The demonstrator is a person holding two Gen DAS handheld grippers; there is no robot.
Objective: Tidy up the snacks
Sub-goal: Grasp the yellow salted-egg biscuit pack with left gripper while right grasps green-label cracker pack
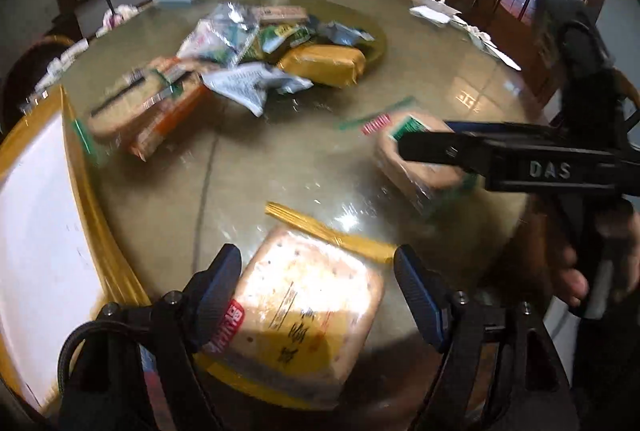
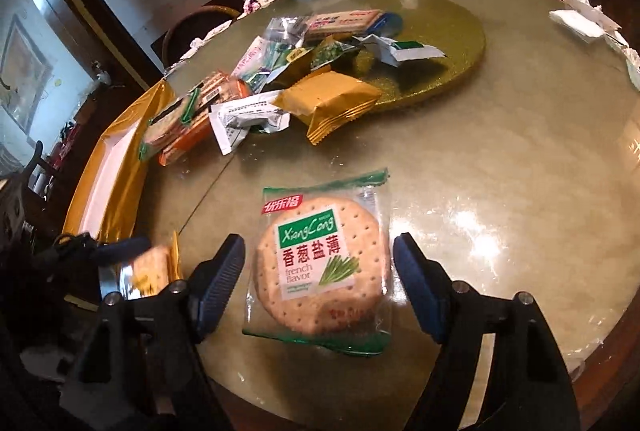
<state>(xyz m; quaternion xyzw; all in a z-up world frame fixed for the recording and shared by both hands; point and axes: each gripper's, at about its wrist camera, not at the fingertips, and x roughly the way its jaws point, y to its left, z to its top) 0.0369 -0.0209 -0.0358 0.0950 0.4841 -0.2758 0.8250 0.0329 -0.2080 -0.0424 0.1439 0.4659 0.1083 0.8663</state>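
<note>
Here, cracker pack between open right claw

We read "XiangCong", "香葱盐薄" and "french flavor" on the round cracker packet; at three o'clock, "DAS" stood on the right gripper.

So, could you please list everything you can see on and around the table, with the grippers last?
round cracker pack: one, green-edged, between the right gripper's fingers
square cracker pack: one, yellow-edged, between the left gripper's fingers
snack pile: several mixed wrappers, mid-table
gold pack: one, beside the pile
gold-rimmed tray: one, white inside, left table edge
green turntable: one, table centre
table: one, glossy beige
left gripper: open
right gripper: open
</note>
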